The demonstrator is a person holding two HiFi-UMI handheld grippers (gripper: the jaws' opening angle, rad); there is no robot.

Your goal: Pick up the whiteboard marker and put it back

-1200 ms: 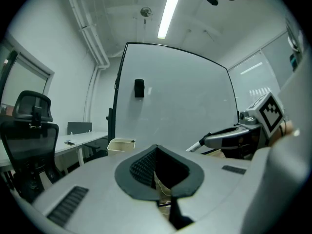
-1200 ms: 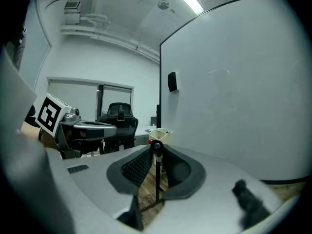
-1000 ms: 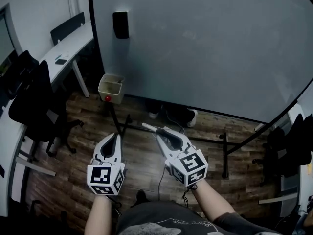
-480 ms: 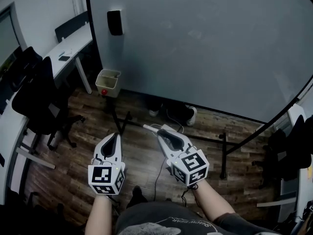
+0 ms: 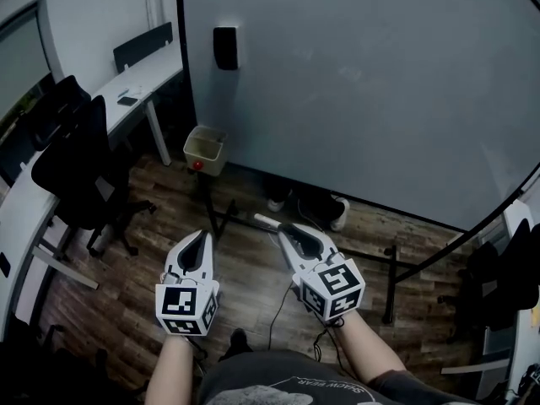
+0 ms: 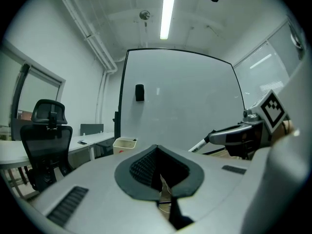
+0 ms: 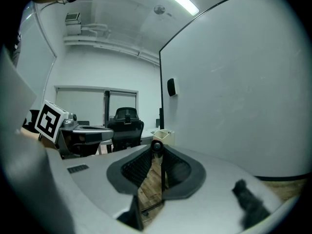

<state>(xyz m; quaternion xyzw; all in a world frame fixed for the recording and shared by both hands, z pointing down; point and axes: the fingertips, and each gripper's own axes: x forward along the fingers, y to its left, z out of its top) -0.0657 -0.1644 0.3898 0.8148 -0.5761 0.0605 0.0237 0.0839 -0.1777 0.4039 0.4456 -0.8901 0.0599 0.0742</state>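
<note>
A white whiteboard marker (image 5: 264,221) with a dark tip pokes out to the left from my right gripper (image 5: 283,229), which is shut on it. In the right gripper view the marker's round end (image 7: 156,146) sits clamped between the pads. From the left gripper view the marker (image 6: 197,146) slants down out of the right gripper (image 6: 229,136). My left gripper (image 5: 197,236) hovers beside it over the floor, shut with nothing in it (image 6: 157,147). Both point toward the large whiteboard (image 5: 363,83), which carries a black eraser (image 5: 225,47) at its upper left.
A cream waste bin (image 5: 205,149) stands on the wooden floor by the board's left foot. The board's black stand legs (image 5: 388,285) run across the floor ahead. A black office chair (image 5: 80,167) and a white desk (image 5: 139,78) lie to the left.
The head view has swung, so the board, bin and desk sit further right in the picture. Both grippers keep their places and the marker stays gripped.
</note>
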